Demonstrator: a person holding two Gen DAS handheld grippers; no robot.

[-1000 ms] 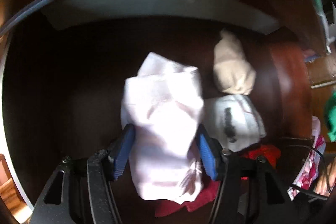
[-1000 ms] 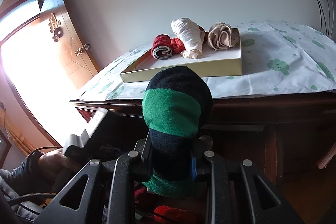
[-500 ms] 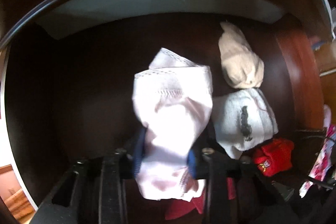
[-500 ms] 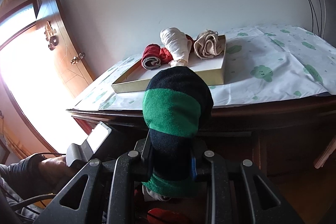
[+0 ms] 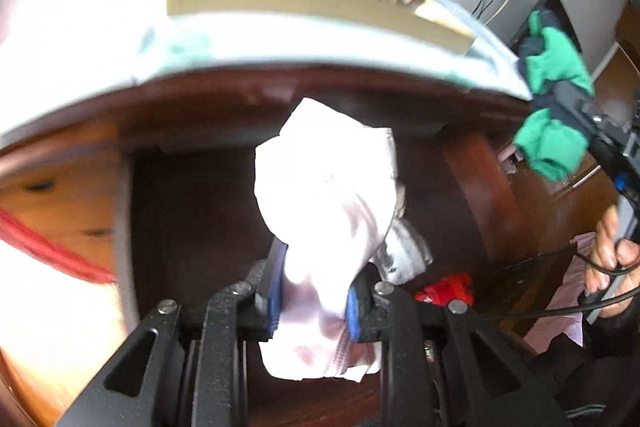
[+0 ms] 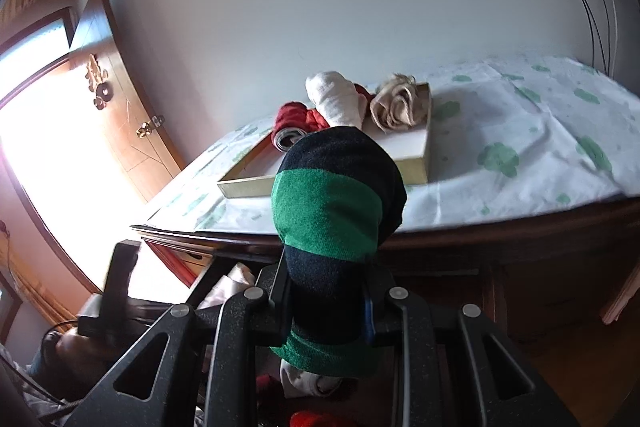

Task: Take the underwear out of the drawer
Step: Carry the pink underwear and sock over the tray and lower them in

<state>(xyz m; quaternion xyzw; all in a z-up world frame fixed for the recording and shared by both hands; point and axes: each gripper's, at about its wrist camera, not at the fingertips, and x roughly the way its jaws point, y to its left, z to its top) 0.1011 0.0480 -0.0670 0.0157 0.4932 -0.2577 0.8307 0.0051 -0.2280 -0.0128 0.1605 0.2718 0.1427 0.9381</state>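
My left gripper (image 5: 314,301) is shut on a pale pink rolled underwear (image 5: 326,187) and holds it above the open dark wooden drawer (image 5: 192,211). A white roll (image 5: 404,257) and a red one (image 5: 444,289) lie in the drawer behind it. My right gripper (image 6: 326,307) is shut on a green and black striped rolled underwear (image 6: 336,211), held in front of the dresser top; it also shows in the left wrist view (image 5: 554,83). A shallow box (image 6: 416,151) on the dresser top holds a red roll (image 6: 294,121), a white roll (image 6: 338,101) and a beige roll (image 6: 398,103).
A white cloth with green prints (image 6: 520,139) covers the dresser top. A wooden door (image 6: 120,99) stands open at the left by a bright window. Cables (image 6: 596,11) hang down the wall at the right. A red and a white item (image 6: 308,383) lie below the right gripper.
My left gripper has shut on the pink underwear and lifted it out of the drawer, tilting up toward the dresser top. My right gripper has risen and moved closer to the box.
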